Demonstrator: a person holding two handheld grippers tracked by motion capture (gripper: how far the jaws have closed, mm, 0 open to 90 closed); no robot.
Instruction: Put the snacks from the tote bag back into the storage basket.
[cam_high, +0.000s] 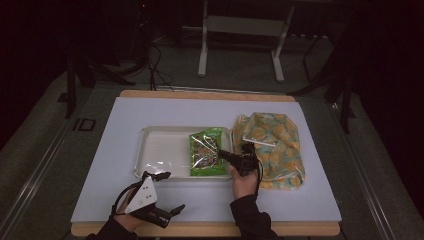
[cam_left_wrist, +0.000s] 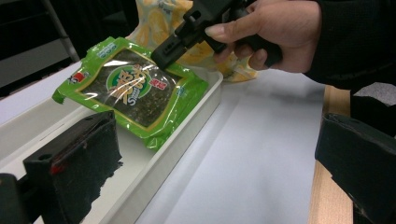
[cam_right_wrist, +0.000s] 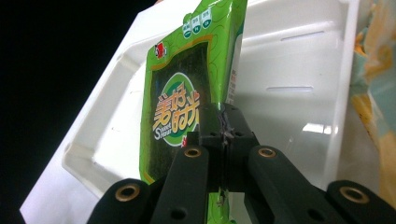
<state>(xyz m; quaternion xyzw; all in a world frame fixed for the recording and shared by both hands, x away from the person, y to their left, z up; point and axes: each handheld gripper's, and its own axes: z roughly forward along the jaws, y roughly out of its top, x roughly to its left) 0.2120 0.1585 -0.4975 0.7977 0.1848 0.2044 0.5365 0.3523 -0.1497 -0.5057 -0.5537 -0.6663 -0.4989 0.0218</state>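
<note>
The right gripper (cam_high: 226, 154) pinches the green seaweed packet (cam_high: 206, 151), lowered partly into the white tray (cam_high: 155, 150) but not yet released, while the left gripper (cam_high: 167, 192) waits wide open.

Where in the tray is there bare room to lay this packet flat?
The left half of the white tray is bare, from its left wall to the green seaweed packet. The right half is crowded: the right gripper, shut on the packet, holds it there, with the yellow patterned bag just beyond the right wall.
</note>
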